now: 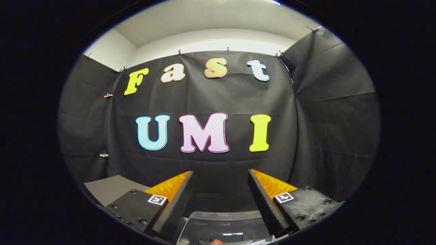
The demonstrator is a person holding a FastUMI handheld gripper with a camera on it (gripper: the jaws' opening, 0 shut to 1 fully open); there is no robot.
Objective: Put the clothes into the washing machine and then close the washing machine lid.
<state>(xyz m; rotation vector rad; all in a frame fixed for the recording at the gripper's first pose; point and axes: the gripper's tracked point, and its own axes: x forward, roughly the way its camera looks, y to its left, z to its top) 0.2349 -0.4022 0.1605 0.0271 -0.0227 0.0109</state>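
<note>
My gripper (220, 176) is open, its two fingers spread wide with nothing between them. Low between the fingers I see the top of the washing machine (223, 226): a grey rim with a dark glossy lid panel that reflects the room light. I cannot tell whether that lid is up or down. A small pale bit of something (215, 242) peeks out below the lid; too little of it shows to name it. The gripper is held above and behind the machine, pointing level at the booth's back wall.
Black cloth walls (211, 98) close the booth at the back and on both sides. A grey flat surface (110, 189) lies beside the left finger. White ceiling (204, 23) shows above the cloth.
</note>
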